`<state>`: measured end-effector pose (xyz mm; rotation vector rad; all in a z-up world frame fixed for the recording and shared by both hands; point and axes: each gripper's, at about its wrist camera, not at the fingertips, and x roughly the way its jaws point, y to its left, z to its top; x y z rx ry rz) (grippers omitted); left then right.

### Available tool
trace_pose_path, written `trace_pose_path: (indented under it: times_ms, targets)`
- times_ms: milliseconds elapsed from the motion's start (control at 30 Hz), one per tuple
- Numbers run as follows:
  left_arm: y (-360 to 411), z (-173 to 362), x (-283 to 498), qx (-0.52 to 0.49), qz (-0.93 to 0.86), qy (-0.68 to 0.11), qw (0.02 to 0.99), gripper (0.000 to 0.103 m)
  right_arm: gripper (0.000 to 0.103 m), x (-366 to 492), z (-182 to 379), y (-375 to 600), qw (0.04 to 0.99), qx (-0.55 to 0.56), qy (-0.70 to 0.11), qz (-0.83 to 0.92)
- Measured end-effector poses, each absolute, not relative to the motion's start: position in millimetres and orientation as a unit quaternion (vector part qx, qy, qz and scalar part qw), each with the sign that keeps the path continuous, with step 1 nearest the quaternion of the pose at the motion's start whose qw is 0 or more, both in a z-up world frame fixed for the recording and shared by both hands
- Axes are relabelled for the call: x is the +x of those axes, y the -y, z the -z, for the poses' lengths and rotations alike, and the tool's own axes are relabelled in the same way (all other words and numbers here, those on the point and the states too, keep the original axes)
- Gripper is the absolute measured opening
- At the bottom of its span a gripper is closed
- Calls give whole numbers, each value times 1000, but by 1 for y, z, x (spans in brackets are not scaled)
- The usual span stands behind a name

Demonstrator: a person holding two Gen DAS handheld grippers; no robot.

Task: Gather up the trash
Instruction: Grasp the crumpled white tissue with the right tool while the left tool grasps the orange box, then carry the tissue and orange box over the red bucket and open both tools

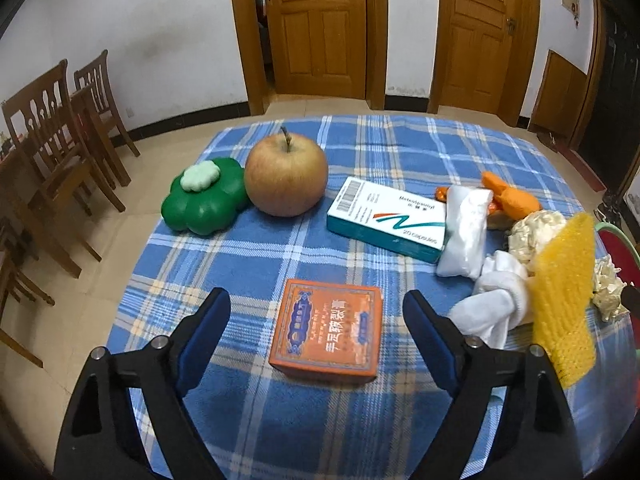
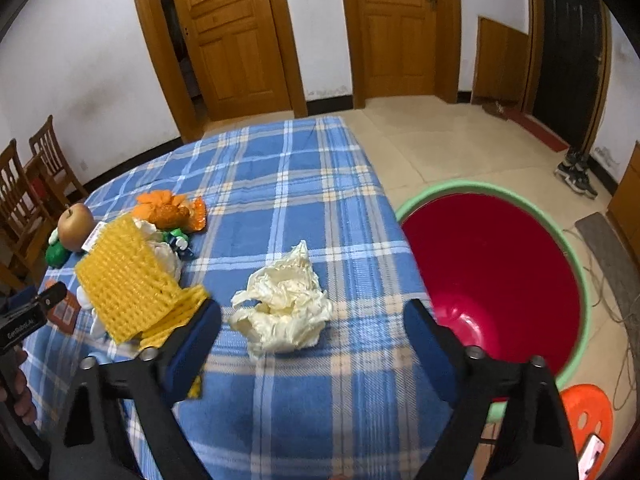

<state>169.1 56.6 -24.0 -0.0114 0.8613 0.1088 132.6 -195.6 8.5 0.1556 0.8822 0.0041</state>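
The cluster at the table's (image 1: 256,248) right edge is hard to sort out: a yellow foam net (image 1: 562,300) stands in front of a crumpled cream paper (image 1: 532,236) and a knotted white cloth (image 1: 496,304), hiding parts of both, and a small green-and-white object behind the net in the right wrist view is too covered to name. A red basin (image 2: 492,276) with a green rim sits on the floor just beside the table's right edge; its near part is cut off by the right gripper's finger, and what shows of its inside is bare.

On the blue plaid cloth there are two boxes: an orange box (image 1: 326,334) near the front edge and a white-and-teal medicine box (image 1: 386,220) toward the middle. There is one apple (image 1: 286,176), one green flower-shaped toy (image 1: 204,196) touching it near the left edge, one white pouch (image 1: 466,232), and orange wrappers (image 1: 508,198) behind it.

The left gripper (image 1: 316,320) stands wide, the orange box between its fingers, untouched. The right gripper (image 2: 316,328) is also wide, with a second crumpled paper wad (image 2: 284,304) lying between its fingers near the right edge, not gripped.
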Motion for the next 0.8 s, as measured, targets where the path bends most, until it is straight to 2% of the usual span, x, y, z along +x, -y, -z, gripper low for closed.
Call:
trace_pose_path:
  times_ms: [33,100,133,167,200,233,267,333,433,800]
  targets:
    - [-58,26,170,-9,-53,-419,906,84,81,134,-7,195,900,77,-429,-8]
    - [-60,29,170,-16,-46,-427,903,71,80,140,-1,193,897,81,-435,-22]
    - [-61,31,171,-23,-38,-432,901,68,78,141,1,193,896,83,-437,-24]
    - [-63,33,171,-30,-31,-436,899,60,72,143,3,192,894,84,-438,-27]
    - [-62,34,170,-35,-27,-440,897,54,59,145,6,191,892,85,-442,-32]
    - [-63,35,170,-39,-24,-441,896,54,53,147,8,191,891,84,-445,-33]
    - [-64,35,168,-40,-23,-438,898,53,52,147,9,191,892,81,-443,-30]
    - [-64,35,166,-42,-20,-436,899,52,41,147,8,191,896,83,-435,-26]
    - [-63,29,158,-46,-11,-429,902,52,33,141,3,194,899,96,-426,-32]
    - [-36,-17,130,-38,29,-388,921,51,30,98,-25,218,915,121,-385,-14]
